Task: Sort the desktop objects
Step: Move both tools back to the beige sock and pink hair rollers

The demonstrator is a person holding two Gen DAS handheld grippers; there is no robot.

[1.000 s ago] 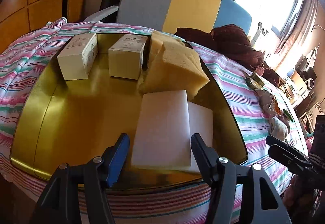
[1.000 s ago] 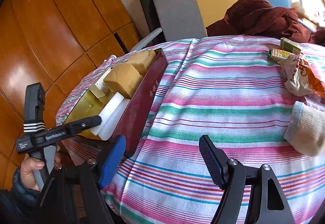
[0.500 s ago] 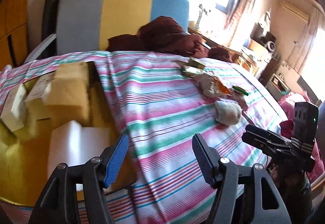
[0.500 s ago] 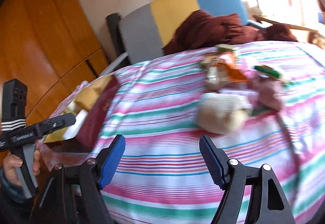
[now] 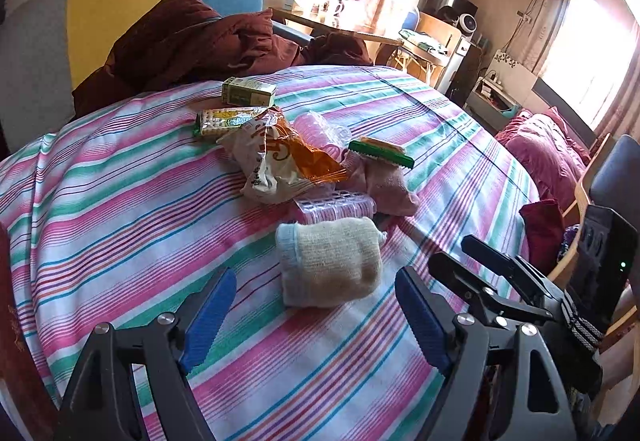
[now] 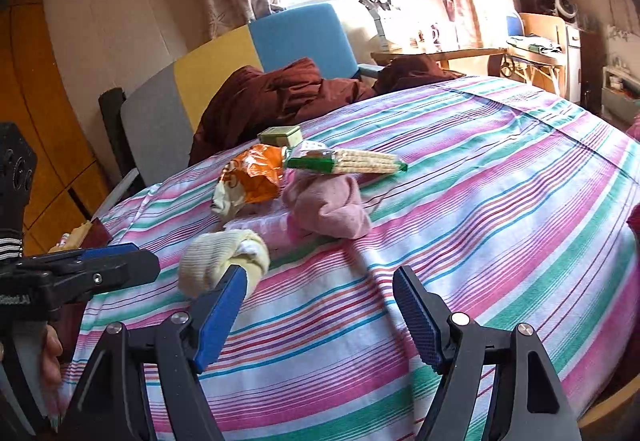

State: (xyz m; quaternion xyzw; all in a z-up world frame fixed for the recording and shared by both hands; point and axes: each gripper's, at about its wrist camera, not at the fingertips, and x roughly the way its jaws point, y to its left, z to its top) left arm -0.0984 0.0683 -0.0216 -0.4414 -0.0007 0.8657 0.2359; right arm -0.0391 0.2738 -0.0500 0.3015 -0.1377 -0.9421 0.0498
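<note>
hovering over the striped cloth [image 5: 120,201], both of your grippers are wide open and hold nothing.
your left gripper [image 5: 316,317] faces the cream sock [image 5: 330,261]; your right gripper [image 6: 320,313] sits near the pink sock [image 6: 326,205], with snack packets beyond.

Right gripper [image 6: 320,315]: jaws apart, empty, above striped cloth [image 6: 500,201]. Cream sock [image 6: 218,261] just beyond left finger. Pink sock [image 6: 326,203], orange bag [image 6: 252,179], cracker pack [image 6: 352,161], green box [image 6: 282,135] clustered mid-table. Left gripper [image 6: 80,273] seen at left edge.
</note>
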